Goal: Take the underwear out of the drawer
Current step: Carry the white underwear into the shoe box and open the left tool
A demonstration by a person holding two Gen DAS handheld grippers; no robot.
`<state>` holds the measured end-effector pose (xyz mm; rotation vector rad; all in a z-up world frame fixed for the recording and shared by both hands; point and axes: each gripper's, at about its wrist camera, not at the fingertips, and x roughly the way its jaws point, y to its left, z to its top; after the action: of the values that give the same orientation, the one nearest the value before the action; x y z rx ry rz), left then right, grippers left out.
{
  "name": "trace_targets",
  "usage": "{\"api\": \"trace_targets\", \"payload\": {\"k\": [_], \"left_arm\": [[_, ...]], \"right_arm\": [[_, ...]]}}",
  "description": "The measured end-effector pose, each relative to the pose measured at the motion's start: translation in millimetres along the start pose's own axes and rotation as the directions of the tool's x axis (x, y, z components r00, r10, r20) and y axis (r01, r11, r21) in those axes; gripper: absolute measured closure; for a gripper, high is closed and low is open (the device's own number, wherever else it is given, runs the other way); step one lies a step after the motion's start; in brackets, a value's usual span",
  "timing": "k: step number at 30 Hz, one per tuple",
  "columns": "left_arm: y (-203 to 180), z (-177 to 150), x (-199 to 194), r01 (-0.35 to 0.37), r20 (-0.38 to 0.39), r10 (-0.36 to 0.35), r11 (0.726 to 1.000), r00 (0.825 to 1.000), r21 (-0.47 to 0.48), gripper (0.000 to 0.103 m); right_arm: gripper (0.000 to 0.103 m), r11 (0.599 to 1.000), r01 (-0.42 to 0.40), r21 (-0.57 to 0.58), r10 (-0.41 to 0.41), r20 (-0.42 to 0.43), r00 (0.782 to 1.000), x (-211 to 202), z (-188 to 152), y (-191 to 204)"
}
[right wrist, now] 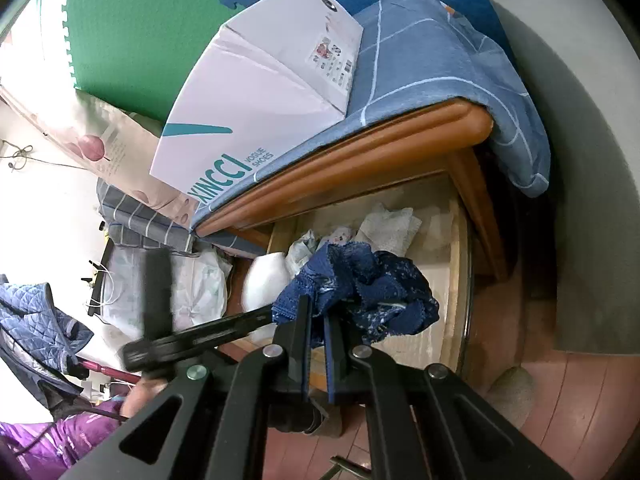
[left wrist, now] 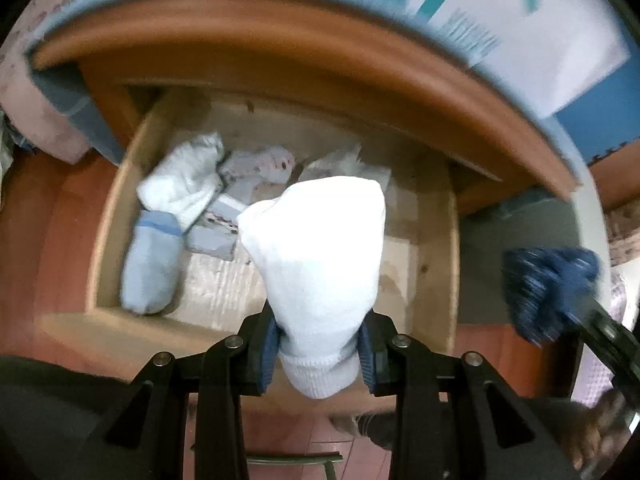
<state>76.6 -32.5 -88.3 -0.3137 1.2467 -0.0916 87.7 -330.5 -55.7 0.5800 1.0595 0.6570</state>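
My left gripper (left wrist: 320, 344) is shut on a rolled white garment (left wrist: 320, 256) and holds it above the open wooden drawer (left wrist: 108, 216). My right gripper (right wrist: 318, 320) is shut on dark blue lace underwear (right wrist: 360, 284), held over the drawer's front part (right wrist: 460, 280). That blue underwear also shows at the right of the left wrist view (left wrist: 548, 292). The white garment and the left gripper show at the left of the right wrist view (right wrist: 264, 280). Inside the drawer lie a white roll (left wrist: 184, 180), a light blue roll (left wrist: 152, 264) and patterned folded pieces (left wrist: 256, 168).
The drawer sits under a bed's wooden frame (right wrist: 360, 148) covered by a blue checked sheet (right wrist: 440, 48). A white shoe box (right wrist: 256, 92) lies on the bed. The floor (right wrist: 560, 392) is reddish wood. A grey panel (right wrist: 592, 160) stands at the right. Pillows and bedding (right wrist: 120, 148) lie at the left.
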Motion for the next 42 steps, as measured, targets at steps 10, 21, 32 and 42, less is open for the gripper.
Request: {"api": "trace_targets", "payload": {"k": [10, 21, 32, 42], "left_arm": [[-20, 6, -126, 0.052, 0.188, -0.065, 0.996, 0.980, 0.076, 0.072], [-67, 116, -218, -0.014, 0.383, -0.053, 0.986, 0.922, 0.169, 0.072], [-77, 248, -144, -0.173, 0.343, 0.125, 0.979, 0.931, 0.113, 0.072], [-49, 302, -81, -0.237, 0.269, 0.210, 0.969, 0.940, 0.070, 0.070]], "right_arm": [[0.098, 1.000, -0.028, -0.013, 0.028, -0.015, 0.999, 9, -3, 11], [0.098, 0.998, -0.058, -0.018, 0.058, -0.022, 0.998, 12, -2, 15], [0.098, 0.996, -0.086, -0.020, 0.085, -0.042, 0.995, 15, 0, 14], [0.098, 0.995, -0.095, -0.021, 0.093, -0.071, 0.993, 23, 2, 14]]}}
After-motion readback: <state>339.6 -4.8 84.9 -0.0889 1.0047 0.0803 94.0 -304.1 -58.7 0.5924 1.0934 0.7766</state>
